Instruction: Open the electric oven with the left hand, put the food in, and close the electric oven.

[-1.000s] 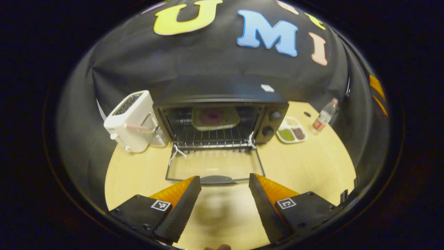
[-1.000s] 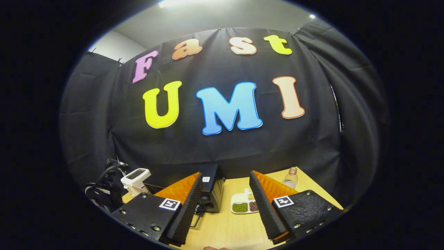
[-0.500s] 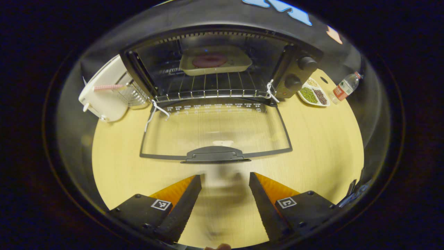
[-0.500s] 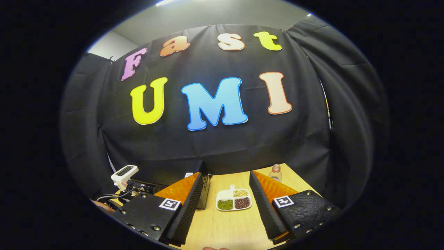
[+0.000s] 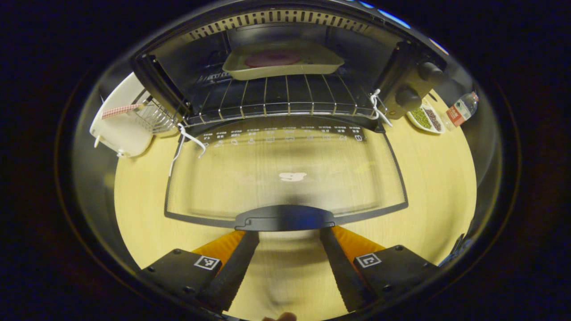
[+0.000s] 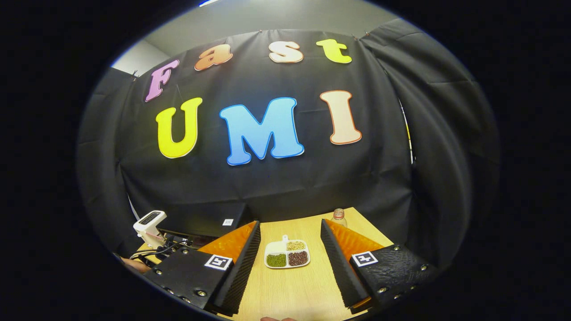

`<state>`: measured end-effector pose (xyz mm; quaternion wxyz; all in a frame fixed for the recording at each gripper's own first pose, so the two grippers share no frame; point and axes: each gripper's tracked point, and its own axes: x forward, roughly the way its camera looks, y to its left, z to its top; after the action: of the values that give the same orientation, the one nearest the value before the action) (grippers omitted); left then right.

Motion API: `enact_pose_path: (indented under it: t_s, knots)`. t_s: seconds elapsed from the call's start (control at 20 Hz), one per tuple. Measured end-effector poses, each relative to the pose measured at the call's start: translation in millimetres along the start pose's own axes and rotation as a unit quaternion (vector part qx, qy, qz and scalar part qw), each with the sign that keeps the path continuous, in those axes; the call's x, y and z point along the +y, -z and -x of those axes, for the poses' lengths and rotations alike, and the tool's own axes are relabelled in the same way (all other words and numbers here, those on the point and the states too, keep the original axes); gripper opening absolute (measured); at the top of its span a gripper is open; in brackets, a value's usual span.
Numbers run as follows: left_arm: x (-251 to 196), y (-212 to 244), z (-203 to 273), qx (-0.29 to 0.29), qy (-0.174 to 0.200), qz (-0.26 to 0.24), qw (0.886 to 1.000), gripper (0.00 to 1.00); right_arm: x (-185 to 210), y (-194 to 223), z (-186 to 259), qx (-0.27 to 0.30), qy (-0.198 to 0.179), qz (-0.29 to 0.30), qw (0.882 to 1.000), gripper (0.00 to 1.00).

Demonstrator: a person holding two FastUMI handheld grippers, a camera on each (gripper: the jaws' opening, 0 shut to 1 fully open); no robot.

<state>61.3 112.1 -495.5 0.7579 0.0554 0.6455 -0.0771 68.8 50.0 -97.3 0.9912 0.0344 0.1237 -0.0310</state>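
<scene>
The black electric oven (image 5: 401, 84) stands open, its glass door (image 5: 285, 178) lying flat on the wooden table (image 5: 437, 178). Inside, on the wire rack, a pale tray (image 5: 321, 62) holds a dark reddish round of food (image 5: 273, 58). My left gripper (image 5: 289, 232) is open, low over the table, and its fingertips reach the near edge of the door handle (image 5: 285, 218), one at each end. My right gripper (image 6: 290, 229) is open and holds nothing, raised above the table to the right of the oven (image 6: 209, 216).
A white toaster (image 5: 118, 129) stands left of the oven, with a wire basket beside it. Right of the oven lie a divided dish of beans (image 6: 287, 255) and a water bottle (image 6: 339, 216). The black cloth wall closes the back.
My left gripper has moved forward and down from well back of the door up to its handle. The right gripper view has swung a little, bringing the bean dish between its fingers.
</scene>
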Motion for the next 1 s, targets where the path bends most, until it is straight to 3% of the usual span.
enact_pose_path:
  t_s: [0.15, 0.25, 0.3, 0.4, 0.55, 0.65, 0.8, 1.0]
  knots:
    - [0.5, -1.2, 7.1, -0.011, 0.001, -0.006, 1.000, 0.98, 0.0, -2.7, 1.4, -0.003, 0.002, 0.000, 1.000, 0.83]
    - [-0.3, -2.3, 17.0, -0.025, 0.001, -0.007, 1.000, 0.98, 2.1, -2.0, 1.0, -0.002, -0.001, 0.001, 1.000, 0.83]
    - [-0.4, -3.5, 22.6, -0.032, 0.002, -0.007, 0.999, 0.92, 3.8, -3.2, 1.3, -0.002, -0.004, 0.002, 1.000, 0.83]
    - [-0.2, -3.8, 32.7, -0.051, 0.003, -0.008, 0.999, 0.95, 7.4, -3.8, 2.1, 0.000, -0.006, 0.008, 1.000, 0.83]
    - [-0.4, -6.5, 43.6, -0.072, 0.006, -0.004, 0.997, 0.92, 13.9, -3.9, 1.8, 0.000, -0.006, 0.017, 1.000, 0.83]
    - [0.0, -9.2, 48.0, -0.080, 0.006, -0.002, 0.997, 0.98, 17.5, -3.2, 3.9, 0.001, -0.013, 0.024, 1.000, 0.83]
    - [-1.3, -16.7, 59.8, -0.100, 0.002, -0.002, 0.995, 0.92, 18.2, -3.4, 6.1, 0.006, -0.021, 0.037, 0.999, 0.83]
    - [-2.4, -31.0, 83.3, -0.138, -0.005, 0.006, 0.990, 0.96, 13.8, 4.2, 6.6, 0.016, -0.018, 0.031, 0.999, 0.83]
